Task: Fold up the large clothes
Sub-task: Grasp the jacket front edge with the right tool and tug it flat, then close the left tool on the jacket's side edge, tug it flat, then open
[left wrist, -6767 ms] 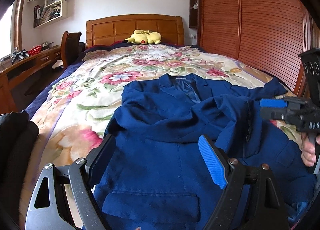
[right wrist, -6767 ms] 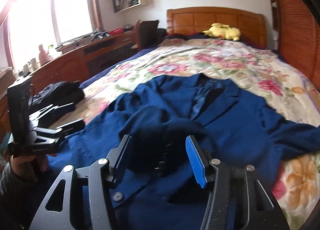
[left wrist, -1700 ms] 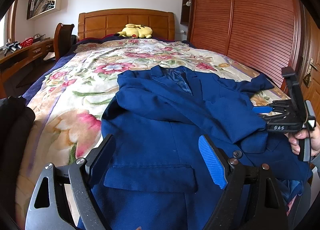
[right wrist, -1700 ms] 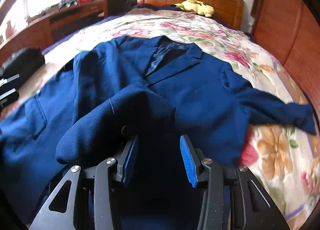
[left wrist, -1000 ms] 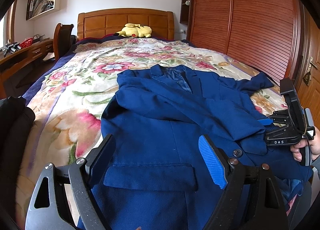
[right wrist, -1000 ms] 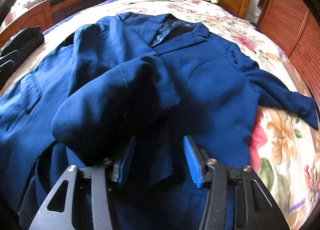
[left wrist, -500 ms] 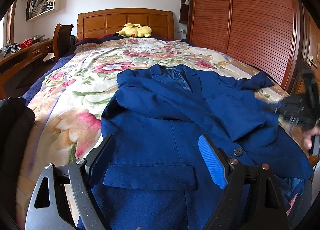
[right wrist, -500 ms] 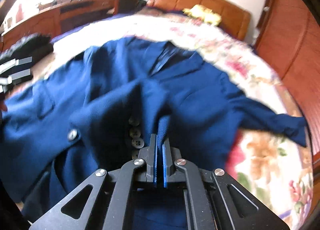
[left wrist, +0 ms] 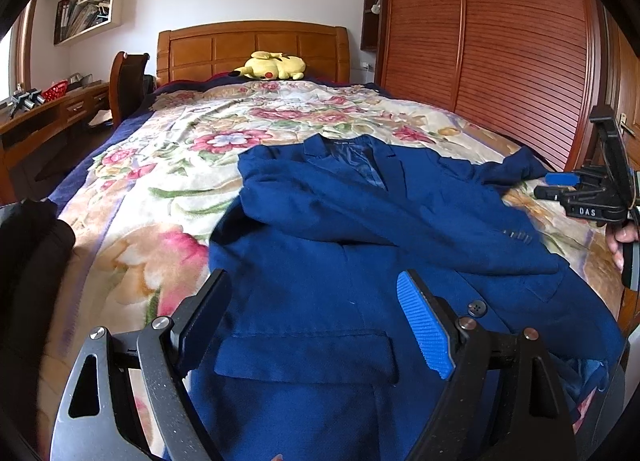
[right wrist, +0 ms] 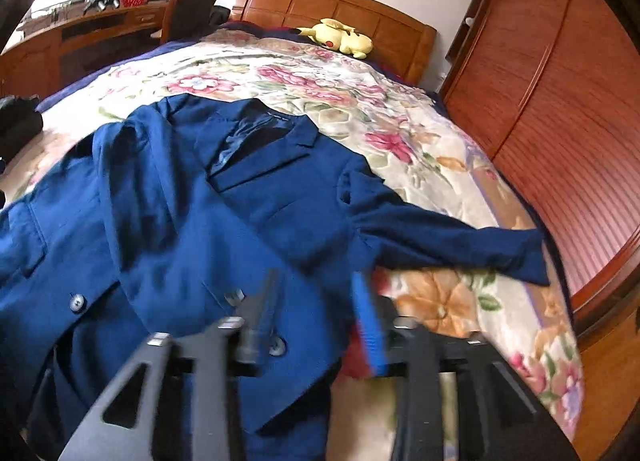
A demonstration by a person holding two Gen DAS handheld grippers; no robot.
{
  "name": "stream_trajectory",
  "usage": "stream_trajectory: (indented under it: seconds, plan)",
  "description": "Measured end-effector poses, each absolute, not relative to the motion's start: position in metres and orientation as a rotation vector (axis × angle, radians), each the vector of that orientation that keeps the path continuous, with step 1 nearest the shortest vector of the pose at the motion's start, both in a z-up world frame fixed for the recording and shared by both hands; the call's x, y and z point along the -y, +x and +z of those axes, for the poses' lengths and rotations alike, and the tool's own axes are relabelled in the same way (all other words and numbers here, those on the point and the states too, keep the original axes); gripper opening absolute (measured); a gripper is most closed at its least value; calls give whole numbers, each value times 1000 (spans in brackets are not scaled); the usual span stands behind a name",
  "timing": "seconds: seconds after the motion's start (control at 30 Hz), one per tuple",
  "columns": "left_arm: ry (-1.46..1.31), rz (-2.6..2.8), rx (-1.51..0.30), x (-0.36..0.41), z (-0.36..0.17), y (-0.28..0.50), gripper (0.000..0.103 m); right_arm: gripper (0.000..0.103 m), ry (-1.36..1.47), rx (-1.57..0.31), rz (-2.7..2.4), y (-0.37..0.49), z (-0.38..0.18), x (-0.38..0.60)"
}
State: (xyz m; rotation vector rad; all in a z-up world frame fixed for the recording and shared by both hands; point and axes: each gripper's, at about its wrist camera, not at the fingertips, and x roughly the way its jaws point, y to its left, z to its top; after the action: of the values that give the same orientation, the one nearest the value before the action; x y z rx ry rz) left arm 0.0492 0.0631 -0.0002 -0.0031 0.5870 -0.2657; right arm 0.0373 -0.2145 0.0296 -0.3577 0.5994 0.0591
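Note:
A dark blue suit jacket [left wrist: 344,245] lies front-up on the floral bedspread [left wrist: 168,165]. Its left sleeve is folded across the chest, cuff buttons [left wrist: 518,236] showing. Its other sleeve [right wrist: 452,245] stretches out to the right on the bedspread [right wrist: 436,133]. My left gripper [left wrist: 320,321] is open and empty, just above the jacket's lower pocket flap [left wrist: 304,353]. My right gripper [right wrist: 316,313] is open and empty above the jacket's right edge [right wrist: 208,229]; it also shows at the right of the left wrist view [left wrist: 560,187].
A yellow plush toy [left wrist: 272,65] lies by the wooden headboard [left wrist: 252,45]. A slatted wooden wardrobe [left wrist: 500,53] runs along the right side. A desk [left wrist: 44,113] and chair [left wrist: 128,81] stand to the left. Dark clothing [left wrist: 28,261] lies at the bed's left edge.
My right gripper was shut on the folded sleeve's cuff half a second ago; it has opened, let the sleeve drop flat on the jacket, and pulled back to the right. My left gripper has not moved.

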Motion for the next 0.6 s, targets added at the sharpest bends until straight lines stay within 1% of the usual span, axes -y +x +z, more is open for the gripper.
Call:
stream_trajectory:
  seconds: [0.03,0.23,0.6]
  plan:
    - [-8,-263,-585,-66,1,49,85,58,-343,-599,69,38,28,214]
    - [-23,-238,-594,-78,0,52,85,59,-271,-638,161,43,10,233]
    - [-47,-236,-599,-89,5,55,85,59,-274,-688,219,68,-39,244]
